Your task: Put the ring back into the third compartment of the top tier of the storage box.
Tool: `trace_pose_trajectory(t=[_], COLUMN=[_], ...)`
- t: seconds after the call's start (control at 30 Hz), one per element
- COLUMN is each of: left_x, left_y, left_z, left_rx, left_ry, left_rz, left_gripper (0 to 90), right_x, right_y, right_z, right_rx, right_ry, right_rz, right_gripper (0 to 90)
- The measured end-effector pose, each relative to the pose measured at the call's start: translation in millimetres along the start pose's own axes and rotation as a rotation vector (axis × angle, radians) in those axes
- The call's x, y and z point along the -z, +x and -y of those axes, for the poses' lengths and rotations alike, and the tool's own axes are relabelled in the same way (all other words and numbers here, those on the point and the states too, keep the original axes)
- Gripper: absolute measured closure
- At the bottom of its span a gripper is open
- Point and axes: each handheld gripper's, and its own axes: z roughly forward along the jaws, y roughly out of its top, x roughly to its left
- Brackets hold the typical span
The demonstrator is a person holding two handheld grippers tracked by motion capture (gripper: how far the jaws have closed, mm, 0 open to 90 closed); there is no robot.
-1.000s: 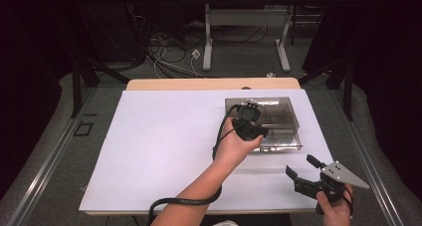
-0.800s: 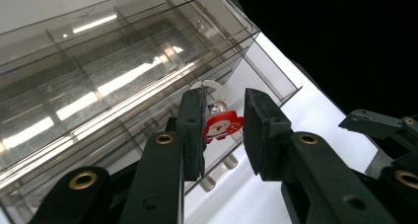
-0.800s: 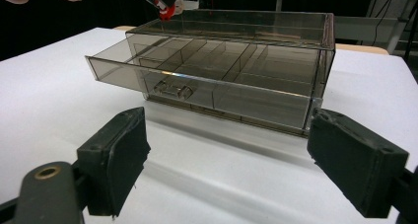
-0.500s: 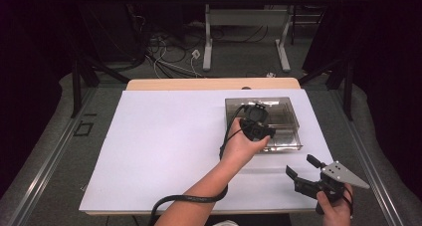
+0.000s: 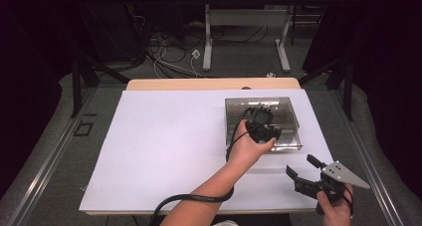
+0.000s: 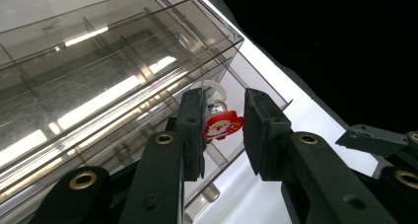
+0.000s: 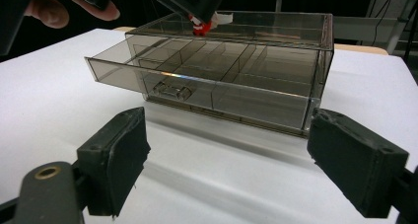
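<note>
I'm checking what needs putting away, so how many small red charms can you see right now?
1. The red charm sits between the pads of the left gripper, above the smoky plastic drawer box, whose drawer is pulled out. Others could be hidden behind the tinted walls.

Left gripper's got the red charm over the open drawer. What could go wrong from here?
1. The left gripper seems to hold the red charm by one side, so it could slip or twist out.
2. It hangs close to the clear box top edge above the drawer; released there, it might land on the lid or bounce out.
3. The right gripper stands open, clear of the box, so a nudge could shift it.
</note>
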Motion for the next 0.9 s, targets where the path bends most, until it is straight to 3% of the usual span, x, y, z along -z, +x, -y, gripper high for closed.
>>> trace_pose_trajectory(t=[0.6, 0.9], left_x=[-24.4, -34.6], left_y=[-6.3, -6.9], left_z=[3.3, 5.8], left_rx=[0.007, -0.002], left_ry=[0.004, 0.031], left_rz=[0.007, 0.018], left_gripper=[69.9, 69.8], right_x=[-0.6, -1.0], right_y=[-0.1, 0.3], right_z=[-0.2, 0.1], right_rx=[0.005, -0.001], right_ry=[-0.003, 0.001], right_rz=[-0.004, -0.006], right_gripper=[15.0, 15.0])
